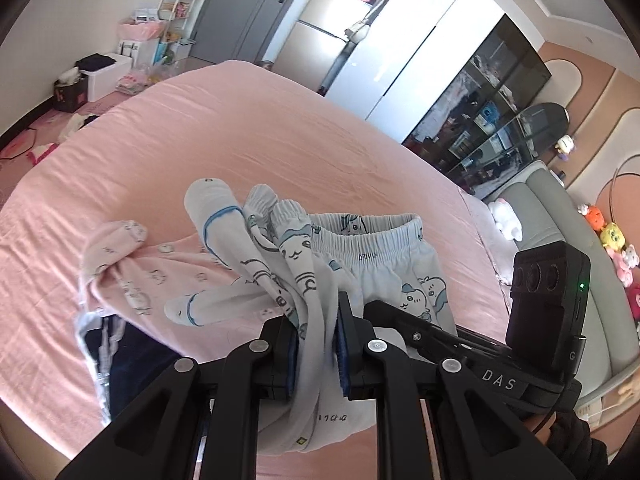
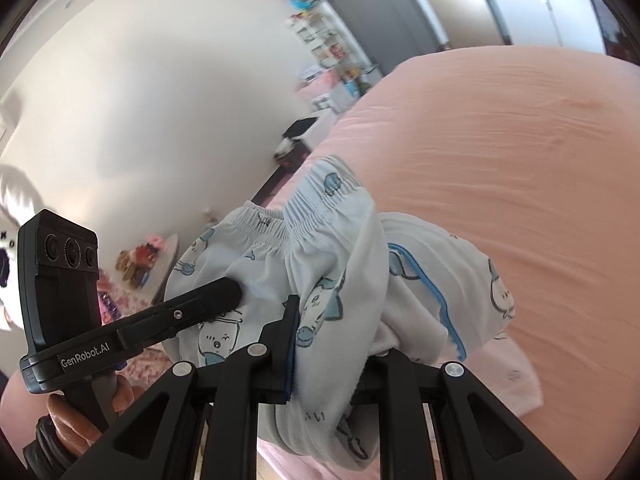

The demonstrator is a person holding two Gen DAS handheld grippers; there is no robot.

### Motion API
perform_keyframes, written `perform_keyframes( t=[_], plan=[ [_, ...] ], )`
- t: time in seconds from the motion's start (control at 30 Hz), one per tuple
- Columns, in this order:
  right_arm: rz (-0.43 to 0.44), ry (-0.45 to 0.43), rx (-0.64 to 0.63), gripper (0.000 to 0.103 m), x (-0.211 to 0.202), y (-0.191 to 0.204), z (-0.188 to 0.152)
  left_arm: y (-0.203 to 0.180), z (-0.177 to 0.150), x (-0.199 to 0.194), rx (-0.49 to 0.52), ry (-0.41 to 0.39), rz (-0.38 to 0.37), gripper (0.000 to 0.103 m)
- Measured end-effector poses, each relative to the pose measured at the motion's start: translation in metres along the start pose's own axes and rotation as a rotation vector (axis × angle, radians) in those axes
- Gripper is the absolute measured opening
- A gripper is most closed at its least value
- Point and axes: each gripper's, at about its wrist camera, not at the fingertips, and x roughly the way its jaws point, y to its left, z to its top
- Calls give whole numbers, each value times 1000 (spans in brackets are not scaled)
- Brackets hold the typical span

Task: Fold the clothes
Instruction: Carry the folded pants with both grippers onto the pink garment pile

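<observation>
A: Where are the pale blue printed pants point(image 1: 384, 276) lying now?

B: They are lying on the pink bed point(image 1: 224, 128), at its near side, with the elastic waistband point(image 1: 372, 232) standing up and facing the far side. Their legs are bunching together and going up from the bed into the tongs.

A: What are the left tongs point(image 1: 318, 346) doing?

B: They are clenching on a gathered strip of the pale blue fabric; the cloth is passing between the two blue pads point(image 1: 344, 354) and is hanging down below them. In the right wrist view the right tongs point(image 2: 326, 344) are also gripping the pants point(image 2: 320, 280), and the fabric is covering one finger completely, so only the left pad is showing.

A: What is lying around the pants?

B: To the left of them a pink printed garment point(image 1: 132, 272) is lying on the bed, and a white sock with a blue line point(image 1: 212, 208) is resting beside the bunched legs. At the near left edge a dark blue garment point(image 1: 132, 368) is showing. Far behind the bed a grey door point(image 1: 248, 4) and a white wardrobe point(image 1: 404, 60) are standing, and at the right some plush toys point(image 1: 616, 240) are sitting along a grey headboard point(image 1: 560, 248).
</observation>
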Motion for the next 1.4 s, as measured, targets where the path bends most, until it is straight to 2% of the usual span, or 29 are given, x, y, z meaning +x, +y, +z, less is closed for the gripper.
perform_keyframes(
  t=[0.23,0.47,0.67,0.8,0.93,1.03,1.1,1.13,1.27,1.4],
  plan=[
    [16,43,-31,15,21,19,-12,10,-9,-4,26,9,39,13],
    [-4,65,-50,15,47,27,-8,30,-16,2,-9,-7,49,13],
    [-12,117,-2,15,74,10,-9,53,-32,23,-27,2,79,13],
    [-59,142,-62,15,90,12,-17,53,-40,35,24,7,144,14],
    [-86,163,-59,17,98,6,-22,54,-46,43,52,21,169,16],
    [-108,178,-53,27,102,0,-25,55,-48,46,72,42,188,18],
    [-138,179,-76,38,101,0,-26,51,-47,46,100,51,215,19],
    [-150,180,-86,39,101,0,-26,49,-47,46,116,54,229,20],
    [-195,186,-112,53,101,-2,-23,39,-44,42,187,50,287,21],
    [-215,183,-119,56,100,-4,-17,32,-42,37,237,24,358,21]
  ],
)
